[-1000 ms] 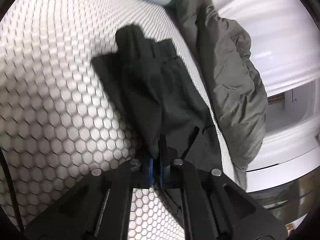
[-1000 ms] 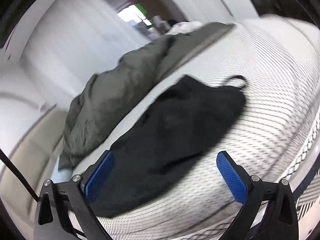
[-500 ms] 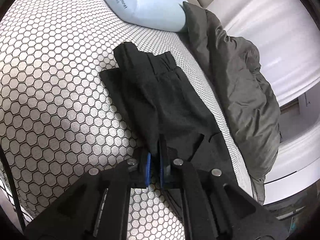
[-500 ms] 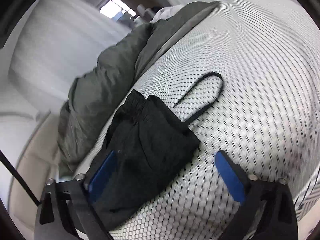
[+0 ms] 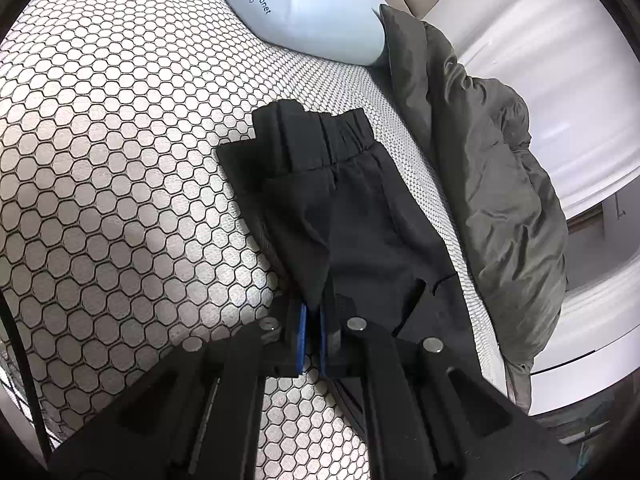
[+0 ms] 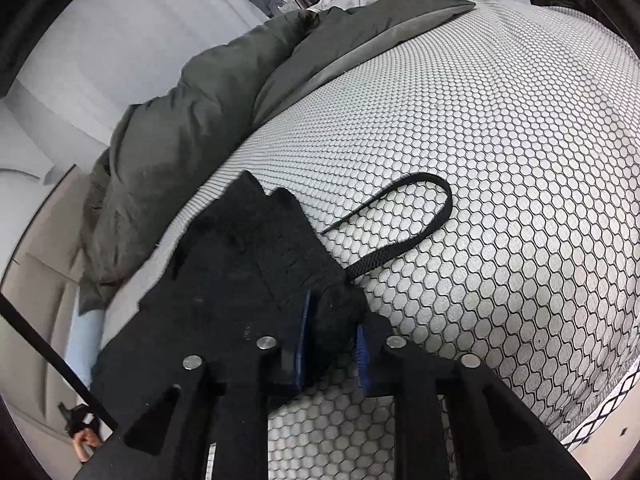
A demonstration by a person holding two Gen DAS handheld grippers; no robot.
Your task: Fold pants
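left gripper point(image 5: 314, 334): at the near bottom of the left wrist view, angled down toward the bed; its blue pads are pressed together on a thin fold of the pants, at the near edge of the cloth.
right gripper point(image 6: 330, 340): at the near bottom of the right wrist view, also tilted down at the bed; its jaws are closing, with a thick bunch of black cloth between the blue pads, which already touch it on both sides.
pants point(image 5: 344, 216): black, lying folded in a narrow bundle on the bed, the gathered waistband at the far end in the left wrist view; each gripper has hold of a near part of it.
drawstring point(image 6: 416, 208): black, runs out of the bunch at the right gripper and makes a loop flat on the bed, to the right of the pants.
bed point(image 5: 120, 160): covered in white cloth with a black honeycomb print; it carries the pants and the things beyond.
duvet point(image 5: 480, 168): dark grey-green, crumpled, along the edge of the bed just beside the pants; in the right wrist view it lies on the left and reaches far back.
pillow point(image 5: 304, 4): pale blue with small dark lettering, at the far end of the bed, touching the top of the duvet.
wall point(image 5: 560, 60): white, behind the duvet.
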